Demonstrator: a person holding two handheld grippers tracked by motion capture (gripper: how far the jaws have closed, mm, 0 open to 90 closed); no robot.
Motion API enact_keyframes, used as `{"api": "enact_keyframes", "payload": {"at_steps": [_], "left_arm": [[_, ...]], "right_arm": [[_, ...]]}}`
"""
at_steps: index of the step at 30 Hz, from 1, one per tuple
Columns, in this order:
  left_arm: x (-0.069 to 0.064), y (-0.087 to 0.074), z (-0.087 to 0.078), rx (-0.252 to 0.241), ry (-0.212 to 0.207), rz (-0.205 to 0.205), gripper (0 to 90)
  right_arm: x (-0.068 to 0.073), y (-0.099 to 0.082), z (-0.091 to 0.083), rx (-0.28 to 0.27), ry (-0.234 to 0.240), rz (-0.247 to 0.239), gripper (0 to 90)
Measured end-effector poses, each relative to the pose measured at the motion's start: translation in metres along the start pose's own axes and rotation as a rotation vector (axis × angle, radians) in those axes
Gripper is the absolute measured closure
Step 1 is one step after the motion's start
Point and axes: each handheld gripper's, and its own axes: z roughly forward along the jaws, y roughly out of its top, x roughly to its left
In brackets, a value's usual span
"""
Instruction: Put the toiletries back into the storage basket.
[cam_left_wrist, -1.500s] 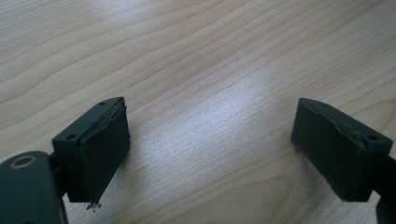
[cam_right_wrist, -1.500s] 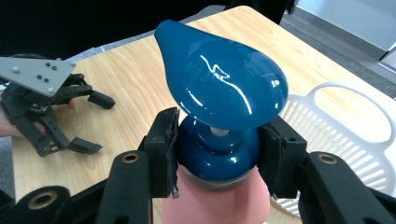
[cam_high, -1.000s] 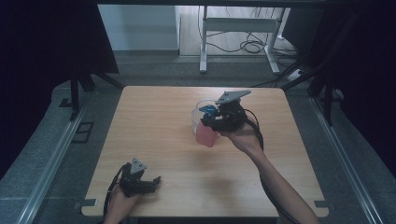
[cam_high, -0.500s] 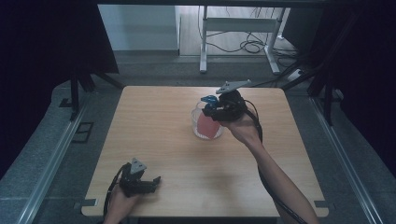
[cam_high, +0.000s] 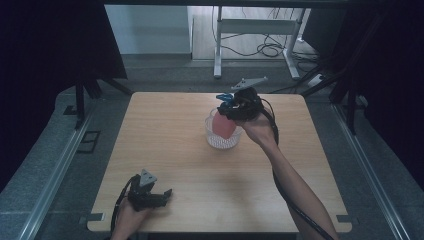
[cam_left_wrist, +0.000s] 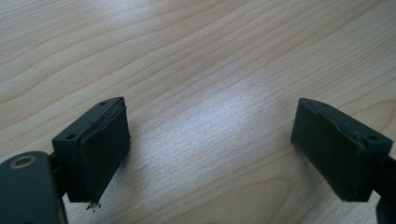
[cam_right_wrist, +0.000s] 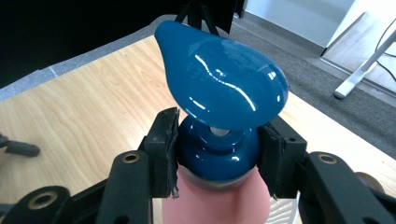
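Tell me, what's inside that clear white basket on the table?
A pink bottle with a blue pump top stands in the basket, gripped at its blue collar by the right gripper. The basket's floor beneath the bottle is covered, so anything there can't be seen.

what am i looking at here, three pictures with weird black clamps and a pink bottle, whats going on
A person sits at a wooden table and holds a hand-held clamp in each hand; each one has two black jaws.

The wide picture comes from a camera above the table. The other two come from small cameras riding on each tool, looking along its jaws.

The right tool is shut on the blue collar of a pink pump bottle, just under the pump head. From above, the bottle is in a clear plastic basket near the middle of the table; whether it rests on the bottom I cannot tell.

The left tool sits at the near edge, jaws open, with bare wood between them.
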Motion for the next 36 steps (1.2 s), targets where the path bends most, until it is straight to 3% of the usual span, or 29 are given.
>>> {"api": "enact_keyframes", "payload": {"at_steps": [16, 36], "left_arm": [[0.000, 0.000, 0.000, -0.002, -0.001, -0.001, 11.3], [0.000, 0.000, 0.000, 0.002, -0.001, 0.000, 11.3]], "right_arm": [[-0.017, -0.001, 0.016, 0.008, -0.056, 0.020, 53.0], [-0.018, -0.013, 0.043, 0.036, -0.051, 0.033, 53.1]]}}
